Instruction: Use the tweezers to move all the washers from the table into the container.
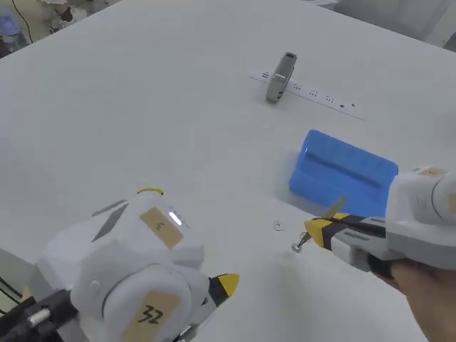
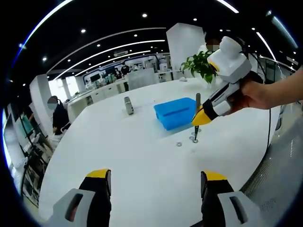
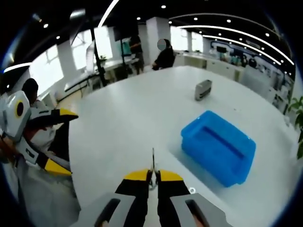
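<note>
Now pinching thin metal tweezers (image 3: 153,163) in the right gripper (image 3: 152,176), with the yellow-tipped jaws pressed together on the tweezers' shaft. Reaching in from the near right over the white table (image 1: 178,128) and pointing the tweezer tips down at the tabletop, just on the near side of the blue rectangular plastic container (image 1: 342,174). Meeting one small flat metal washer (image 2: 194,140) with those tips, though not able to tell whether actually nipping it or only resting beside it on the surface. Seeing a second small washer (image 1: 277,226) lying flat on the table just left of the tips, apart from them and close to the container's near left corner. Noting the container sitting open-topped, right of the table's middle.

Holding the left gripper (image 2: 156,182) low at the near left, well apart from the right gripper, with its yellow-tipped jaws spread wide and gripping nothing.

Farther off, beyond the container, seeing a small grey metallic object (image 1: 280,77) standing on a narrow white strip (image 1: 320,96) printed with dark marks. Catching, in the left gripper view, a green leafy plant (image 2: 201,64) past the far edge of the table and a person (image 2: 57,116) at its far left side.
</note>
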